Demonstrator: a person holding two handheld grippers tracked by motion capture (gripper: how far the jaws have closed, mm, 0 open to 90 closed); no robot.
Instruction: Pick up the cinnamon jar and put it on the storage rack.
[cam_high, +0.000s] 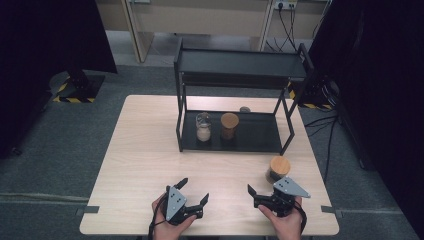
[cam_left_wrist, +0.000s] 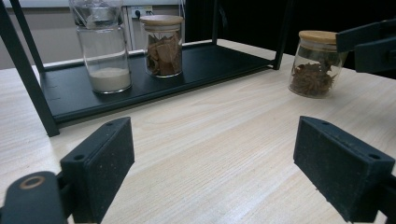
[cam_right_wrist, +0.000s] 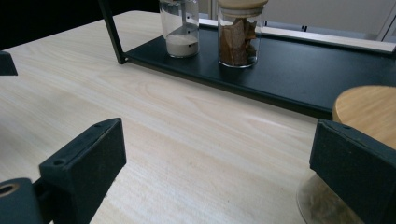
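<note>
No legible labels on the star-anise jar (cam_high: 279, 167). My left gripper (cam_high: 191, 192) and right gripper (cam_high: 264, 191) both stand spread, holding nothing. Pale wooden table (cam_high: 145, 160), grey carpet (cam_high: 60, 150).

On the rack's (cam_high: 235, 137) lower shelf two jars (cam_high: 203, 127) stand side by side; a third jar (cam_high: 279, 168) stands on the table (cam_high: 145, 165) before the rack's right end.

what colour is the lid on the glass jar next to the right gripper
Light tan wood, on the glass jar of dark brown spice standing on the table; it shows best in the left gripper view.
</note>
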